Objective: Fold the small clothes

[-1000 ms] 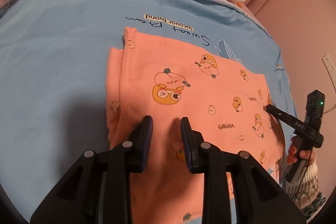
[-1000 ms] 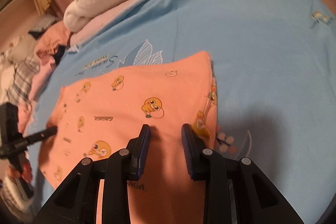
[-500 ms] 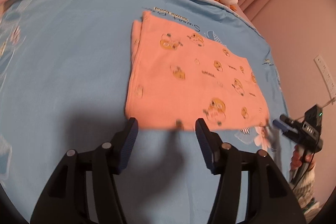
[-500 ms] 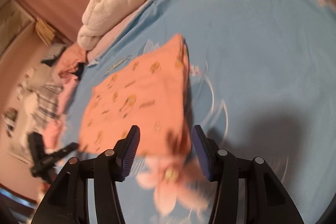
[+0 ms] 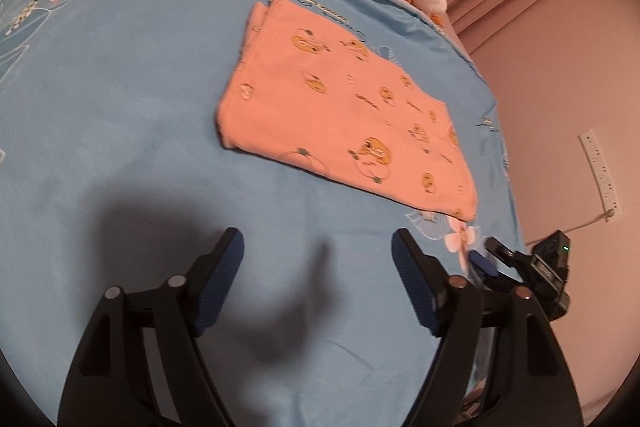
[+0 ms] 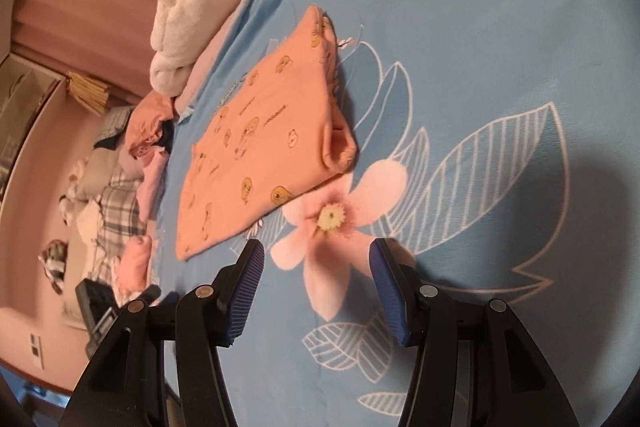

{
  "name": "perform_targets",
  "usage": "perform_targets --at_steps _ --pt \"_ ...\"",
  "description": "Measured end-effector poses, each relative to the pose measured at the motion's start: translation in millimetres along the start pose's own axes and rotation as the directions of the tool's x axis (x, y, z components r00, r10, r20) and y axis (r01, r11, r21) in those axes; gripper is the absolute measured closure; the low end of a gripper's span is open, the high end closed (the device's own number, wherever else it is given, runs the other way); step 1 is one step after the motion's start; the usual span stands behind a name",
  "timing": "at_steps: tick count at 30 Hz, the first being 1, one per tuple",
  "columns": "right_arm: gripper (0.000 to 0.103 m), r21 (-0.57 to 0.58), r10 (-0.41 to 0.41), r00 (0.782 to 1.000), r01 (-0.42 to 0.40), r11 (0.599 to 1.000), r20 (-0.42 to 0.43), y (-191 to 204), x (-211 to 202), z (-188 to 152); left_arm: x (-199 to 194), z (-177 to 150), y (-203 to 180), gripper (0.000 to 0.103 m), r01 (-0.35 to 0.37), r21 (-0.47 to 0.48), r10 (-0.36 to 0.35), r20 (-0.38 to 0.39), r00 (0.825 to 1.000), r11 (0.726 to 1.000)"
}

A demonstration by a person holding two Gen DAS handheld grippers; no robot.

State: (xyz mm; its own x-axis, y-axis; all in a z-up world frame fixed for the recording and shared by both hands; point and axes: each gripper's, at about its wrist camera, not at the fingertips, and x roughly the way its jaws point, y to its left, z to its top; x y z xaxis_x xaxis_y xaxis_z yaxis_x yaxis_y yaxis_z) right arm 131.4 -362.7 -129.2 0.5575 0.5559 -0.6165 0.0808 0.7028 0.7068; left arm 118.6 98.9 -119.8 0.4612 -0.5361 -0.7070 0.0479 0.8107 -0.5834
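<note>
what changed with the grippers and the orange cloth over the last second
Both grippers let go and backed off. A second ago the left gripper and right gripper were nearly shut over the orange cloth; now both are wide open over bare blue sheet, clear of the cloth's near edge. The cloth stays folded flat on the sheet, and the white blanket has not moved.

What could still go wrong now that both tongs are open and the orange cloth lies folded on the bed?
The folded orange garment has a bulging roll at its near right corner, so the layers might spring open or look untidy. It also lies close to the edge of the blue bedsheet, where a nudge could slide it off. The left tongs and right tongs hover open just short of it, so a careless move might drag the fabric.
</note>
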Motion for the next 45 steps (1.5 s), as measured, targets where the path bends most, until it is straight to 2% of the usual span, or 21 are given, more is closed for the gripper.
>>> perform_targets --at_steps 3,8,13,17,24,26,29,31,32,37,38,39,41,43,45 --pt "0.049 0.025 0.024 1.000 -0.024 0.999 0.014 -2 7 5 3 -2 -3 0.016 0.018 -0.010 -0.018 -0.008 1.000 1.000" --pt "0.049 0.042 0.061 0.997 -0.063 0.997 0.044 -1 20 18 15 6 -4 0.015 0.019 -0.026 -0.020 -0.028 0.999 0.999" --pt "0.049 0.065 0.079 0.994 -0.084 0.994 0.081 3 39 37 24 25 -10 0.011 0.013 0.001 -0.013 -0.029 1.000 1.000" --pt "0.049 0.039 0.028 0.993 -0.033 0.999 0.117 9 40 47 24 46 -4 0.011 -0.031 0.012 0.031 0.023 0.999 0.999" --pt "0.049 -0.018 -0.085 0.979 0.090 0.996 0.185 6 24 55 43 84 44 0.011 -0.144 -0.088 0.151 0.079 0.985 0.986" --pt "0.049 -0.020 -0.105 0.974 0.111 0.994 0.199 4 18 58 47 96 53 0.011 -0.074 -0.113 0.084 0.088 0.993 0.991" --pt "0.049 -0.028 -0.130 0.964 0.141 0.990 0.233 5 7 61 59 117 59 0.011 0.020 -0.123 -0.014 0.054 0.998 0.992" --pt "0.049 -0.041 -0.129 0.957 0.144 0.989 0.260 8 0 64 69 129 57 0.015 0.086 -0.121 -0.083 0.032 0.996 0.989" --pt "0.049 -0.051 -0.126 0.955 0.145 0.988 0.267 10 -2 65 78 134 55 0.021 0.120 -0.124 -0.119 0.013 0.993 0.985" --pt "0.049 -0.135 -0.095 0.958 0.135 0.982 0.270 34 0 71 102 143 34 0.023 0.143 -0.070 -0.145 -0.030 0.989 0.987" --pt "0.049 -0.160 -0.087 0.961 0.133 0.978 0.264 40 4 73 103 144 32 0.033 0.148 -0.072 -0.151 -0.030 0.988 0.986" --pt "0.049 -0.188 -0.081 0.964 0.131 0.973 0.253 47 8 74 106 145 31 0.059 0.150 -0.076 -0.153 -0.036 0.988 0.986" --pt "0.049 -0.238 -0.073 0.973 0.126 0.963 0.221 60 20 77 112 147 32 0.086 0.102 -0.078 -0.107 -0.057 0.993 0.992" --pt "0.049 -0.289 -0.070 0.981 0.121 0.950 0.182 74 35 79 109 146 33 0.084 0.070 -0.089 -0.074 -0.050 0.996 0.994" --pt "0.049 -0.353 -0.063 0.988 0.110 0.929 0.142 90 51 80 103 146 29 0.087 0.043 -0.067 -0.045 -0.034 0.998 0.997"
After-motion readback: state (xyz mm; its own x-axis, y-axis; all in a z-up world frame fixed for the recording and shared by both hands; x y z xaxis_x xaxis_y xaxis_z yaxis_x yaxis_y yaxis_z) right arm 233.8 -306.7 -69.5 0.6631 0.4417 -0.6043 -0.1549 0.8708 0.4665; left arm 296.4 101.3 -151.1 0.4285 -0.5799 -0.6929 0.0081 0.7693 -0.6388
